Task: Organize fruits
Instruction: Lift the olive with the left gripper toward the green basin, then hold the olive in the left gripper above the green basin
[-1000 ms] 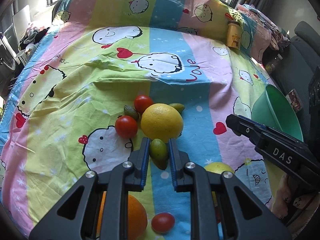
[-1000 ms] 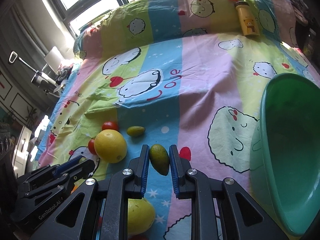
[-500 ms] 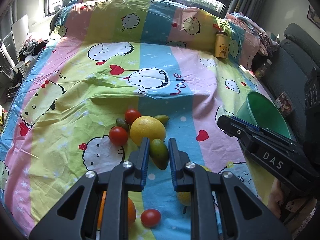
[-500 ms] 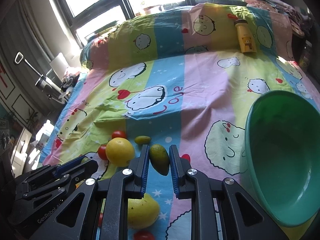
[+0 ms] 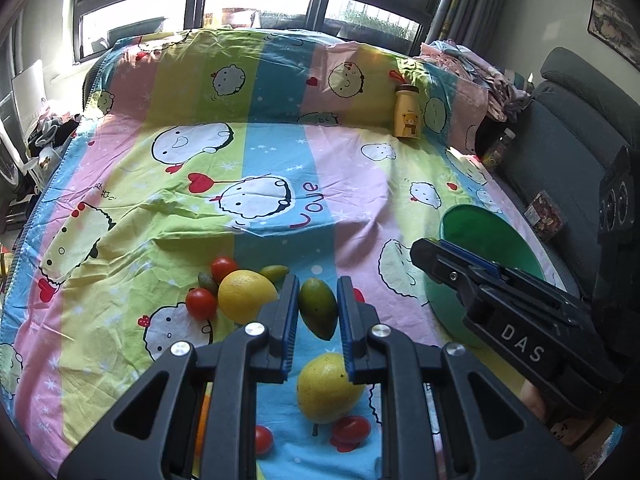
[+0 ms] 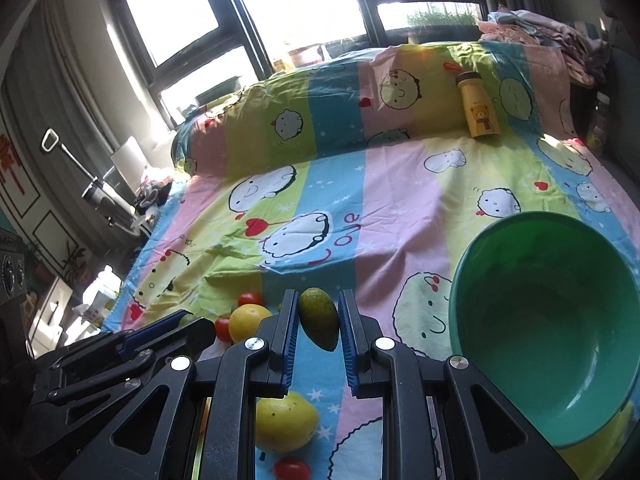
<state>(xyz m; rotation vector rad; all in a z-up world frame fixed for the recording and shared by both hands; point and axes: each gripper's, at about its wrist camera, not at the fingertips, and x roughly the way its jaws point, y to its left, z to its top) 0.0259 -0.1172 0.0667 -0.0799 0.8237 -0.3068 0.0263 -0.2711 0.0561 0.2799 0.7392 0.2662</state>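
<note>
The green bowl (image 6: 548,320) on the bedsheet (image 6: 400,216) holds nothing, while each gripper, left (image 5: 318,312) and right (image 6: 319,320), clamps a small green fruit.

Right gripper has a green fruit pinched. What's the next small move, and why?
Probably swing the right gripper rightward until it sits over the green bowl, then open. Its jaws are shut on the green fruit, which hangs above the bedsheet just left of the bowl, and the bowl looks empty.
</note>
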